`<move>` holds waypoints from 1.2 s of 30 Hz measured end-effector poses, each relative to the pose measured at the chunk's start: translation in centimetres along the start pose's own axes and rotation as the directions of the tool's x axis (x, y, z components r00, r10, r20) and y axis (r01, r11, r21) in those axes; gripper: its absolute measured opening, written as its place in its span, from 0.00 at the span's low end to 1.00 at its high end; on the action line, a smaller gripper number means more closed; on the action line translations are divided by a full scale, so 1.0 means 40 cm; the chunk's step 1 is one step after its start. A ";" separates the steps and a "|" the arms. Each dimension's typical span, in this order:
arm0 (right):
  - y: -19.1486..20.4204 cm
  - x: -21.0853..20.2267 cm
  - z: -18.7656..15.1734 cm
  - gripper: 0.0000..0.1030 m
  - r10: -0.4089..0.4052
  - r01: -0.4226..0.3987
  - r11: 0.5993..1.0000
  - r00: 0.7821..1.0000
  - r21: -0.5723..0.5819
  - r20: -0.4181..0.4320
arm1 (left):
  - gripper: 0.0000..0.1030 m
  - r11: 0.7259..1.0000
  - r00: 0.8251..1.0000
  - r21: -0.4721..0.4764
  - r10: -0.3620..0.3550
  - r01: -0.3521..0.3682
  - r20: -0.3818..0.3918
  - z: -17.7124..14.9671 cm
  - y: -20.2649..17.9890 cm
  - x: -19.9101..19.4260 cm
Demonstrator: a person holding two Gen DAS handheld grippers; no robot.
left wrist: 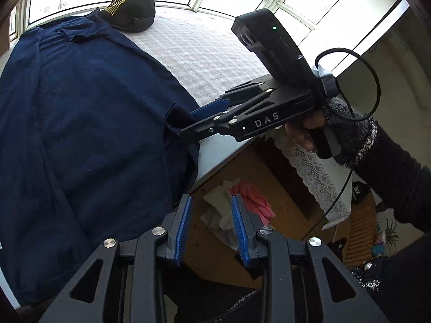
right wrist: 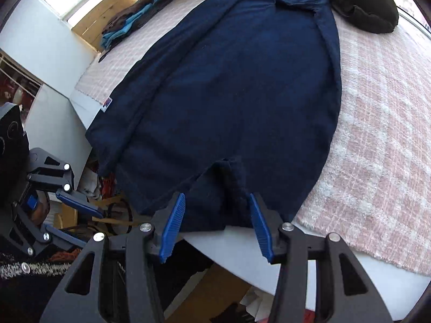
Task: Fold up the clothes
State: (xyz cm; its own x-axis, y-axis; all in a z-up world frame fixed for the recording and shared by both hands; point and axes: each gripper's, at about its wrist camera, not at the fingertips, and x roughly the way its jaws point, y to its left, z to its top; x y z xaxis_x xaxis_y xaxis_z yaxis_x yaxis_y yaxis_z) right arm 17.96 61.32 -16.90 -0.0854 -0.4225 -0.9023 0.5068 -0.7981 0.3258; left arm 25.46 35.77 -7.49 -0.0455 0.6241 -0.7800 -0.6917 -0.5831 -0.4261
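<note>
A navy shirt (right wrist: 242, 94) lies spread flat on a bed covered by a pink-and-white checked blanket (right wrist: 377, 140), its collar end far from the near bed edge and its hem hanging just over that edge. A black cushion with yellow stripes (right wrist: 369, 5) sits at the shirt's collar end, touching or overlapping the fabric there.

The right gripper (right wrist: 216, 226) has its blue pads apart on either side of a bunched, raised fold at the shirt's hem, not yet closed on it. The left gripper (left wrist: 211, 228) hovers off the near edge of the bed beside the shirt's hem, fingers apart and holding nothing.

The cloth looks soft, light and limp; it should drape and sag wherever it is not supported, and the knit surface seems unlikely to slip between ridged pads. The best holds appear to be the two hem corners nearest the bed edge, taken together so the lower half can be lifted evenly toward the collar. A one-sided pinch would likely drag the shirt askew across the blanket.
</note>
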 end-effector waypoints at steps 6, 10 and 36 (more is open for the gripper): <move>-0.013 -0.115 -0.125 0.46 -0.082 0.090 0.994 0.992 0.069 -0.100 | 0.28 0.998 0.997 -0.006 0.068 -0.068 0.039 -0.050 -0.007 -0.024; -0.058 -0.145 -0.131 0.47 -0.085 0.070 0.954 0.996 0.293 0.038 | 0.28 0.995 0.992 -0.001 0.104 -0.104 0.067 -0.031 0.005 -0.010; -0.151 -0.391 -0.309 0.47 -0.194 -0.041 0.771 0.935 0.636 0.295 | 0.02 0.868 0.962 0.418 0.218 -0.268 0.164 0.138 -0.209 0.234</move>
State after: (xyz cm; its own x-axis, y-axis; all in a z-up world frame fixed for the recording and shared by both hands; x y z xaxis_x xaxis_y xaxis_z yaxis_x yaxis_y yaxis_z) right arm 26.84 78.07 -8.24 -0.4315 -0.3675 -0.8239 -0.1512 -0.8709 0.4677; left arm 26.85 49.35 -8.71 -0.3131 0.5588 -0.7679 -0.8896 -0.4557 0.0311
